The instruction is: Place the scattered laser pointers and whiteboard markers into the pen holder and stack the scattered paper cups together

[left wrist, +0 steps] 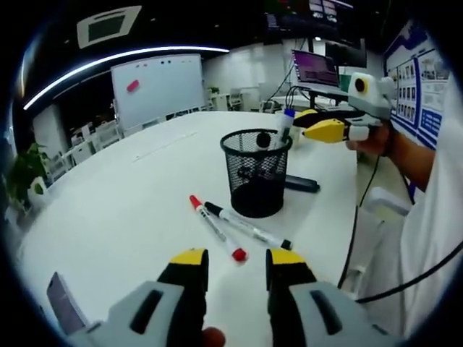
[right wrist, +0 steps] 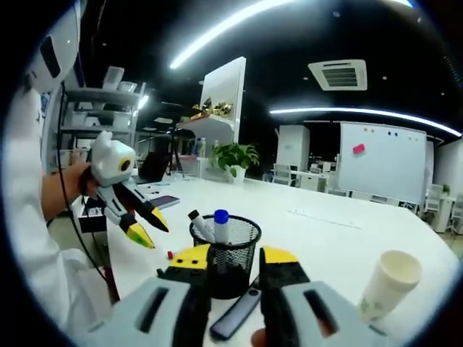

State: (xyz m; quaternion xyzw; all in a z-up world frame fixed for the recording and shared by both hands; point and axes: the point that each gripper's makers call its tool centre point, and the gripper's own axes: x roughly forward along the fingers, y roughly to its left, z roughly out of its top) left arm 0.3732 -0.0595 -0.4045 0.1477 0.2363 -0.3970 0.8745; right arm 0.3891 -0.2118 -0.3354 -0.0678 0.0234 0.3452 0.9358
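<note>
1. Currently your left gripper [left wrist: 236,262] hovers with jaws spread and nothing between them, above a red-capped whiteboard marker [left wrist: 215,228] and a black-capped whiteboard marker [left wrist: 246,225] lying side by side on the white table [left wrist: 108,210].
2. Just beyond stands the black wire-mesh pen holder [left wrist: 256,172], holding a blue-capped marker [left wrist: 284,124].
3. Your right gripper [right wrist: 235,257] is likewise spread and empty, over a dark laser pointer [right wrist: 236,312] lying beside the holder.
4. Off to one side, a white paper cup [right wrist: 387,283] stands upright.

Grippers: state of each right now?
Left gripper: open, holding nothing, above the markers.
Right gripper: open, empty, by the mesh pen holder.
</note>
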